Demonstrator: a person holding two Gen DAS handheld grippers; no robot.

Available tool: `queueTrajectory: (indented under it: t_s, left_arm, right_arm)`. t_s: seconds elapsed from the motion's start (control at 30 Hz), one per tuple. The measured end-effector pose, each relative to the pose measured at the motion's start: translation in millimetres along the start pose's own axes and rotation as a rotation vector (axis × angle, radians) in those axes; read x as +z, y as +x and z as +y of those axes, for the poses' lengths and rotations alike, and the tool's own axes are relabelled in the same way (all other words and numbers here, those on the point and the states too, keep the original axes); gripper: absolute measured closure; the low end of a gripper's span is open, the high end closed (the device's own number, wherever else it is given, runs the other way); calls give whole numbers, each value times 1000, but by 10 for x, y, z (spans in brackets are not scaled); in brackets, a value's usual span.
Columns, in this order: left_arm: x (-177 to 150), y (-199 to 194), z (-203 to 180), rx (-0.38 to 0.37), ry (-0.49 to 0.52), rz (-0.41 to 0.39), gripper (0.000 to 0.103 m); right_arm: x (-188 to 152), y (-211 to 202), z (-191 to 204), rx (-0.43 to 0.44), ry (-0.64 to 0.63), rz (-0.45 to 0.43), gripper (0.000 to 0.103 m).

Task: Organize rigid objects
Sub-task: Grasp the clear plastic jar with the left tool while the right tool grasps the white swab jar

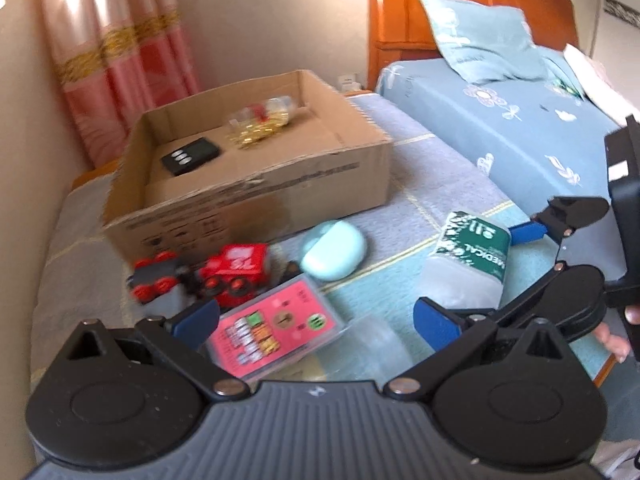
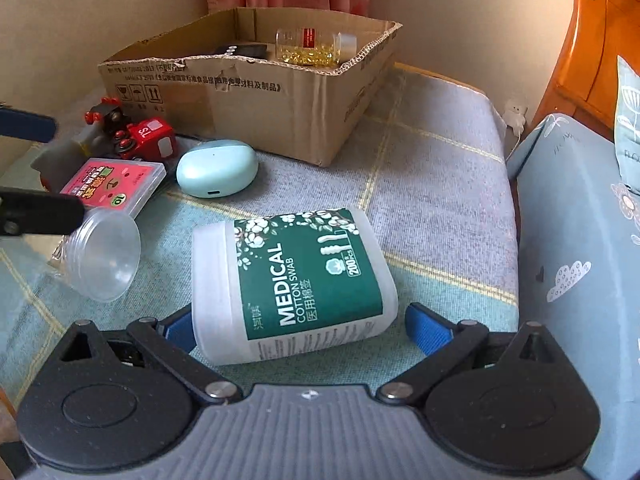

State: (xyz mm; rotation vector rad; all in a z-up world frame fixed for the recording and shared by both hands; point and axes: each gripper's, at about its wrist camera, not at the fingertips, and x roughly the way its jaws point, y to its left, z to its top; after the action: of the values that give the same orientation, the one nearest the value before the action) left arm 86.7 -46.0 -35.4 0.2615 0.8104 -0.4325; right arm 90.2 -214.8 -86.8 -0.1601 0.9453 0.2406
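The cotton swab container (image 2: 294, 286) is laid on its side on the checked blanket (image 2: 432, 152), between the spread blue fingers (image 2: 426, 332) of the right gripper (image 2: 300, 330). The jaws are held wide apart, and a gap is seen on the right side; contact on the left side cannot be determined. The green label is printed "MEDICAL COTTON SWAB" with "200 pcs" and Chinese characters.

A clear plastic cup (image 2: 102, 254) is found on its side just left of the container. Beyond it, a pink card case (image 2: 116, 188) marked "10" is placed flat, with a mint earbud case (image 2: 217, 168) just beside it and a red toy train (image 2: 136, 136) lettered "TS" behind it. The left gripper (image 1: 316, 318) is positioned over the card case (image 1: 276, 330), its jaws also wide open and nothing gripped; the cup is visible as a blurred transparent shape between its fingers.

A cardboard box (image 2: 256, 92) is set at the far end of the blanket, printed with handling symbols and a line of Chinese text. Inside it, a clear bottle of yellow capsules (image 2: 314, 48) with a red label is laid on its side, next to a black device (image 1: 190, 156) bearing three round buttons.

A bed with a blue flowered sheet (image 1: 516, 120) and an orange wooden headboard (image 1: 452, 0) is located to the right. Pink curtains (image 1: 120, 40) are hung behind the box.
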Motion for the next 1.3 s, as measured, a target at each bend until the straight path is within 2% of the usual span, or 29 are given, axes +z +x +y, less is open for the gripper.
queueTrajectory:
  t_s: [0.27,0.47,0.63,0.83,1.03,1.3]
  left_arm:
    - [-168,14,-131,95,102,14,1]
    - [-379,-125,-13,137,77,60,1]
    - [-547,-133,78,118,12,111,1]
    - [-669,69,168,60,-35,183,1]
    - [-736,109,292,-10,-121,182,1]
    - [-683,23,214,-1,-84,145,1]
  right_arm:
    - [-37,-30,-19,11,-12,-24,0]
    - [-62,-45,-30,19,-23,-40,0]
    - [-68,-44,-36,25,-30,-42,0]
    - [-65,-40,-34,26,-32,-41,0]
    - [-65,-45,-29,23,-30,-37,0]
    - [-49,-33,-21,16,-23,-27,0]
